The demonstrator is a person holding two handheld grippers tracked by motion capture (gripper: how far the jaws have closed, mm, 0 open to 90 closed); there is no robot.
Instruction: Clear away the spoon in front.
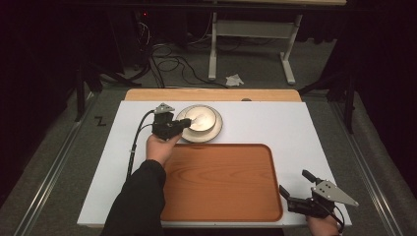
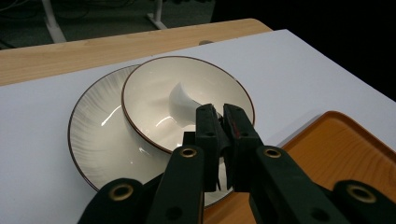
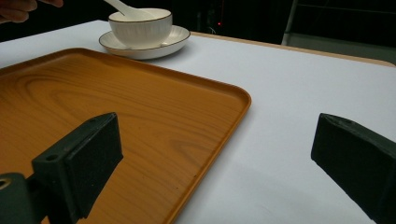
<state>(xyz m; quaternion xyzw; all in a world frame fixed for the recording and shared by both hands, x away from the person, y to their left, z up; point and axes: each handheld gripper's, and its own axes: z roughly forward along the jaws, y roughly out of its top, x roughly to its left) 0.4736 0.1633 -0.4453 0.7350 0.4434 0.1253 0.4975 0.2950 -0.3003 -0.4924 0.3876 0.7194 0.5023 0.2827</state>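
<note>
- Left tool (image 2: 222,122) has its jaws clamped on the white ceramic spoon (image 2: 183,100), inside the cream brown-rimmed bowl (image 2: 154,93).
- Bowl sits on a ribbed saucer (image 2: 95,135), just beyond the orange wooden tray (image 1: 221,182).
- Right tool (image 1: 293,192), jaws apart, hovers over the white surface (image 1: 305,128) beside the tray's near right corner.

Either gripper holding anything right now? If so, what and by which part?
Left gripper is shut on the white spoon, gripped at its handle end; the spoon's scoop sits in the bowl. Right gripper is open, holding nothing.

lab/studio | dark surround | floor cables (image 1: 172,64) | white-topped table (image 1: 275,123) | desk frame (image 1: 251,44)
</note>
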